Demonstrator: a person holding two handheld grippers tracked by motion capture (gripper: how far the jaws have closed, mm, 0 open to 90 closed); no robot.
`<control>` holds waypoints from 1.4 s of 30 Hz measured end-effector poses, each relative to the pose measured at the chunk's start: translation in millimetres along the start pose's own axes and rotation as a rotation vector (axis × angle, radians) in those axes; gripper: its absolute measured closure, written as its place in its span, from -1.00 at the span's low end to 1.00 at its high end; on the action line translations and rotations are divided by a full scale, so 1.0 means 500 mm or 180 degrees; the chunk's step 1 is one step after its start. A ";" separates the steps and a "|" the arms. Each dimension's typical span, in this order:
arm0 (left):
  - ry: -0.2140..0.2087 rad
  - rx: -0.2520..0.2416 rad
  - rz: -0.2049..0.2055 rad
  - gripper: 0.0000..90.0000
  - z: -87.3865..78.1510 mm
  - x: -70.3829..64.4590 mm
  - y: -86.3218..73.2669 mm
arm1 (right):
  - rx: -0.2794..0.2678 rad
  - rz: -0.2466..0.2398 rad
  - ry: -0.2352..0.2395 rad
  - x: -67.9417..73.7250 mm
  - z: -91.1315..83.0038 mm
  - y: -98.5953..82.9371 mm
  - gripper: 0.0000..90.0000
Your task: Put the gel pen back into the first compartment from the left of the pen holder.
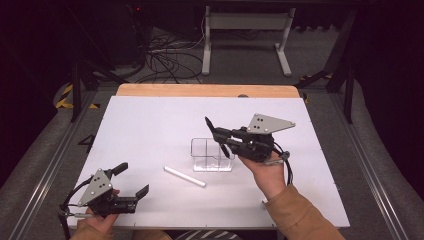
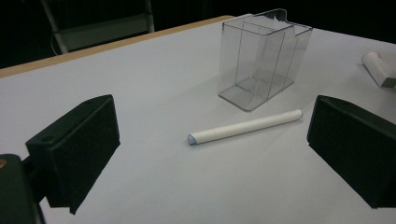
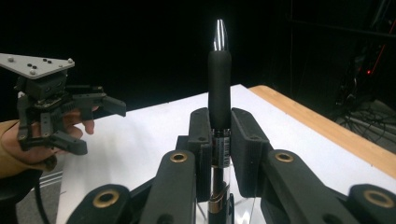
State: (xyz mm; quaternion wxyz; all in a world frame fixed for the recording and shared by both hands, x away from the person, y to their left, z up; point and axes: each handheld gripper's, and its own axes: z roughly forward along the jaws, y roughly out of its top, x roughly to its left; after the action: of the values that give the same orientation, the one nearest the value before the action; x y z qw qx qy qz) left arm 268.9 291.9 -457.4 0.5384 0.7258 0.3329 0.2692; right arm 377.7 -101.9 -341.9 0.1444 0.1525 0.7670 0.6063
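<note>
Right tool (image 1: pixel 218 135) is clamped on a pen (image 3: pixel 219 93), both jaws pressed flat against the barrel on either side. Pen look: black matte grip section, silver conical tip at 12 o'clock in the right gripper view, and a printed label band on the barrel right where the jaws pinch. Lower barrel runs down between the jaw arms toward 6 o'clock; its end is hard to make out. In the high view the pen (image 1: pixel 215 134) shows as a thin dark stick running from about 11 to 5 o'clock across the jaw tips, held above the clear box (image 1: pixel 212 154).

Clear box: transparent plastic, open top, inner dividers making compartments, standing upright mid-bench. Whether the pen's low end is inside a compartment or just over the rim, cannot tell.

Left tool (image 1: pixel 131 181) is wide open and grips nothing, jaws well apart, hovering low over the bench (image 1: pixel 150 120) at roughly 7 o'clock from the box. In the left gripper view its two black pads sit at the far left and far right edges.

White stick (image 2: pixel 244 126) lies flat on the bench between those open jaws and farther out, touching neither. It is a slim white cylinder with a bluish end face toward the left tool; the other end points at the box, near it but apart. From the box it lies at about 8 o'clock in the high view.
</note>
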 end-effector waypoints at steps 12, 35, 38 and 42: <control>-0.0022 -0.0002 -0.0012 -0.93 0.001 0.001 -0.001 | -0.0078 -0.0042 0.0001 0.007 0.057 0.000 0.76; -0.0043 -0.0013 -0.0028 -0.93 0.003 0.001 -0.001 | -0.0196 -0.0071 0.0013 0.007 0.123 -0.013 0.76; -0.0038 -0.0003 -0.0029 -0.93 0.002 0.001 -0.001 | -0.0183 -0.0086 0.0002 0.005 0.132 -0.016 0.76; -0.0039 -0.0001 -0.0030 -0.93 0.003 0.001 -0.001 | -0.0165 -0.0075 -0.0010 0.003 0.143 -0.020 0.76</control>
State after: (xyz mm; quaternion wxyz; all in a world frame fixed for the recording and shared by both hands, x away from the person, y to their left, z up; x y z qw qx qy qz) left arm 270.1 291.4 -458.3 0.5419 0.7258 0.3330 0.2622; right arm 404.8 -40.1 -367.6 0.1566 0.1406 0.7525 0.6240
